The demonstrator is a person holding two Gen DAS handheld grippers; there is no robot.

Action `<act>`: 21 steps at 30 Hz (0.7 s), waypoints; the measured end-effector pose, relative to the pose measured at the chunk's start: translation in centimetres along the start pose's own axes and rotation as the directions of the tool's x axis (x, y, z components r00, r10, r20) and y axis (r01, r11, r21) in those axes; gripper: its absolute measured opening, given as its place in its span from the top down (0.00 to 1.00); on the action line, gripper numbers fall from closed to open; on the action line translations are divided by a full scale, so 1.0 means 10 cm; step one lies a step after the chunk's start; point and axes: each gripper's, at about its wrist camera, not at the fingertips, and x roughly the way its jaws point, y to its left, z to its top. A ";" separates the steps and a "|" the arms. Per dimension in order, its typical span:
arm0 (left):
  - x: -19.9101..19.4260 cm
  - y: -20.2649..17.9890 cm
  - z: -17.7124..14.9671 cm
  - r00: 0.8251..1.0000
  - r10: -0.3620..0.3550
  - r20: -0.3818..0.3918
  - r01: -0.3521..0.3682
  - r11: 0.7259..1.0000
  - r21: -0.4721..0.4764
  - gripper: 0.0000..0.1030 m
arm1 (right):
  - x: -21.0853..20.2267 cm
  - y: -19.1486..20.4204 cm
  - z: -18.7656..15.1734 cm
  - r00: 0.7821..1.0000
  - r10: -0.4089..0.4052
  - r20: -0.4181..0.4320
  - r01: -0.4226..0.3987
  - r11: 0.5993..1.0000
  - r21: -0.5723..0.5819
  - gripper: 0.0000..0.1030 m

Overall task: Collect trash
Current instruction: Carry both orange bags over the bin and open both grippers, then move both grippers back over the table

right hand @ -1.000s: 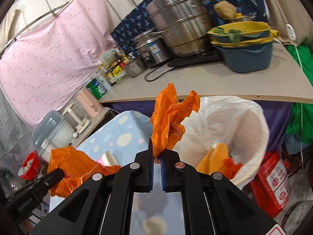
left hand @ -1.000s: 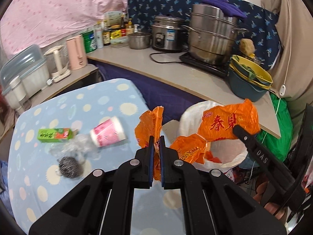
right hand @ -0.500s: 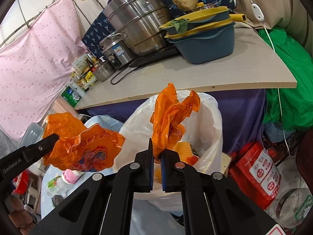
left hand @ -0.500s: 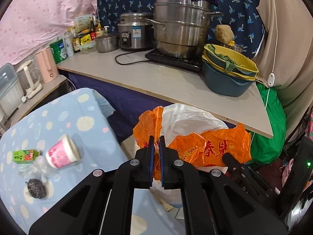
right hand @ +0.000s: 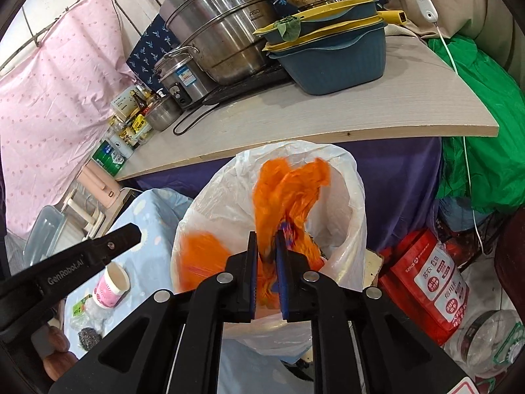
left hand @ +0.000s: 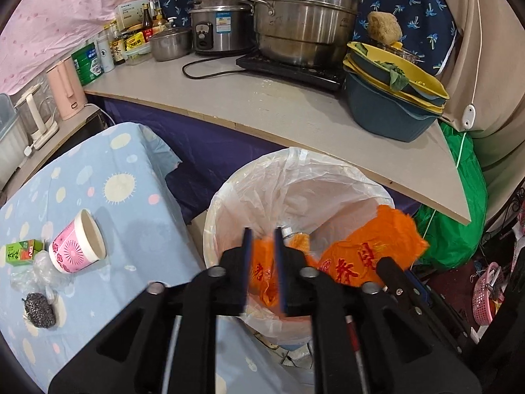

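Orange plastic bag [left hand: 361, 256] hangs blurred inside the white-lined bin [left hand: 229, 203], beside the table [left hand: 137, 203]. Left hand-held gripper [left hand: 262, 239] and right hand-held gripper [right hand: 266, 241]: jaws opening, narrow gap, bag folds between them. Pink cup [left hand: 77, 246] lies on table.

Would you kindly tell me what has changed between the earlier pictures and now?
Both claws carried the orange plastic bag from beside the table over to the lined trash bin. The left claw and right claw were clamped on it; now their jaws are opening and the bag is dropping in. The pink cup, green carton and scourer stayed put.
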 end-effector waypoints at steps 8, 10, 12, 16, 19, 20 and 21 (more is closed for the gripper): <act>-0.05 0.09 -0.02 1.000 0.012 0.012 -0.011 1.000 -0.017 0.60 | -0.02 0.08 0.01 1.000 0.007 0.007 -0.007 1.000 -0.014 0.78; -0.06 0.12 -0.03 1.000 0.014 0.011 -0.014 1.000 -0.023 0.60 | -0.03 0.11 0.01 1.000 0.010 0.007 -0.010 1.000 -0.017 0.77; -0.07 0.15 -0.04 1.000 0.018 0.011 -0.018 0.999 -0.030 0.59 | -0.03 0.14 0.01 1.000 0.011 0.007 -0.010 1.000 -0.022 0.77; -0.11 0.23 -0.06 1.000 0.028 0.014 -0.027 0.998 -0.048 0.55 | -0.03 0.20 -0.01 1.000 0.015 0.004 -0.015 0.999 -0.031 0.77; -0.15 0.32 -0.07 0.999 0.033 0.018 -0.032 0.997 -0.064 0.55 | -0.03 0.27 -0.02 1.000 0.020 0.001 -0.020 0.999 -0.045 0.77; -0.16 0.35 -0.08 0.999 0.036 0.019 -0.034 0.997 -0.070 0.55 | -0.03 0.30 -0.03 1.000 0.022 -0.001 -0.022 0.998 -0.051 0.77; -0.17 0.37 -0.08 0.999 0.037 0.019 -0.036 0.997 -0.074 0.55 | -0.03 0.32 -0.04 1.000 0.023 -0.002 -0.023 0.998 -0.054 0.77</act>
